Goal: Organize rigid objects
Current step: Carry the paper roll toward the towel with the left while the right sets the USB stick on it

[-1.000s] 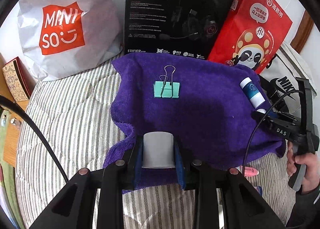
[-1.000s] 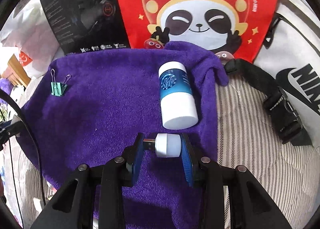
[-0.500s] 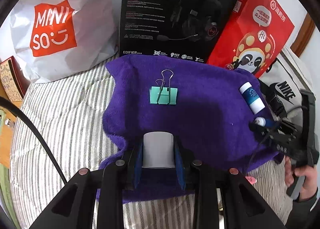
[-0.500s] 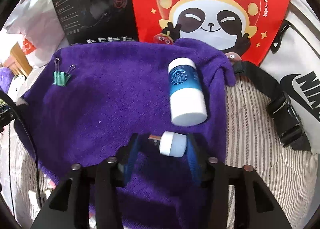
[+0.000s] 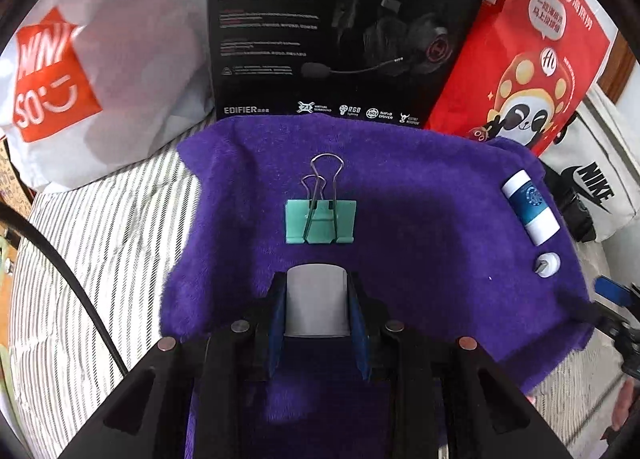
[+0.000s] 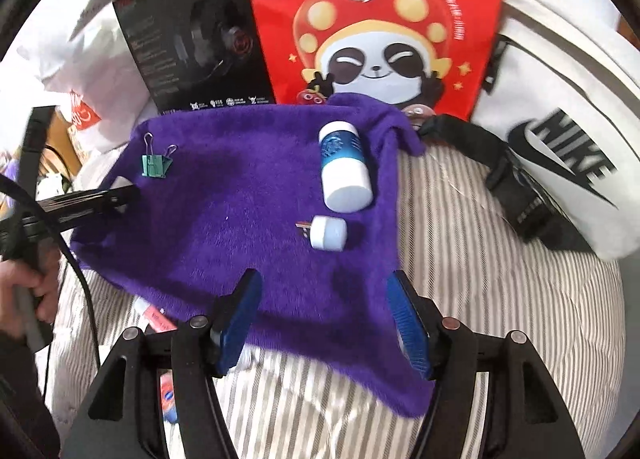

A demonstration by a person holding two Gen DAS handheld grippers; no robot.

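So my left gripper point(image 5: 316, 307) is pinching a grey block point(image 5: 316, 305), with the green binder clip point(image 5: 320, 221) dead ahead on the purple towel point(image 5: 420, 219), handles pointing away from me. Right gripper point(image 6: 326, 323) is spread wide with nothing in it, and the little white plug point(image 6: 328, 233) lies just ahead, long axis crosswise, beside the blue-banded bottle point(image 6: 344, 171). One clip, one plug, one bottle, one block.

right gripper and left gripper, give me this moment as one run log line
right gripper: open, empty | white plug: on purple towel, below blue bottle | left gripper: shut on grey block | green binder clip: on towel
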